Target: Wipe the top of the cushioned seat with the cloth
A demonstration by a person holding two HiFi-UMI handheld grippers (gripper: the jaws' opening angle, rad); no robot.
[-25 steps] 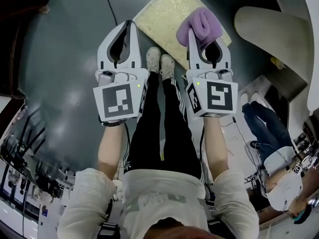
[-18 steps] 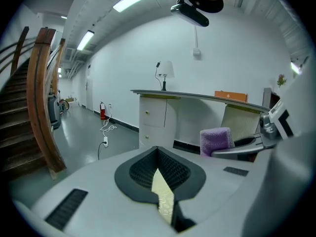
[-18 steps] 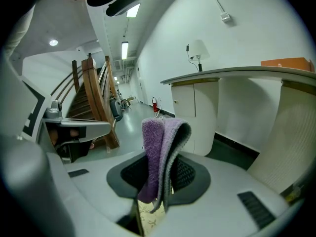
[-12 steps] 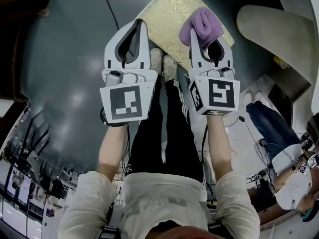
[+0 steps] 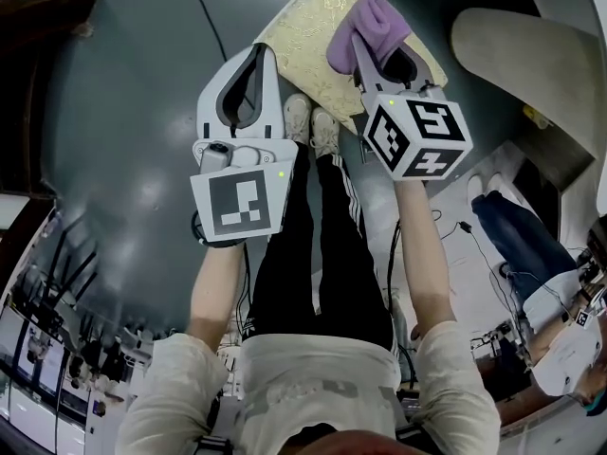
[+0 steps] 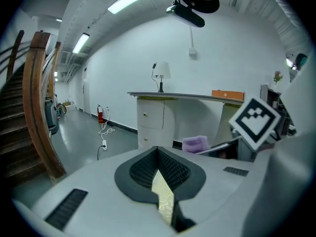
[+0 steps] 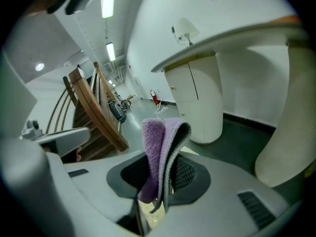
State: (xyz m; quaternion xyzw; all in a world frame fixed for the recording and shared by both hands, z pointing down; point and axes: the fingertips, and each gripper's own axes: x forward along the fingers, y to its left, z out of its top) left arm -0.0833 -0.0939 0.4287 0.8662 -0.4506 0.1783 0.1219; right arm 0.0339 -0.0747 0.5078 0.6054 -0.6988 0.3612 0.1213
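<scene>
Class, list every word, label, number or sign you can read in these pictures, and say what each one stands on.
No words or numbers can be read anywhere.
Left gripper: its cube carries a black-and-white square pattern, not letters.
Right gripper: its cube faces carry the same kind of pattern, not letters.
Shirt: a faint grey print, too blurred to read.

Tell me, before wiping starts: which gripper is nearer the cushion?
Right. The right gripper, holding the cloth, is above the cushion; the left gripper is by its left edge.
</scene>
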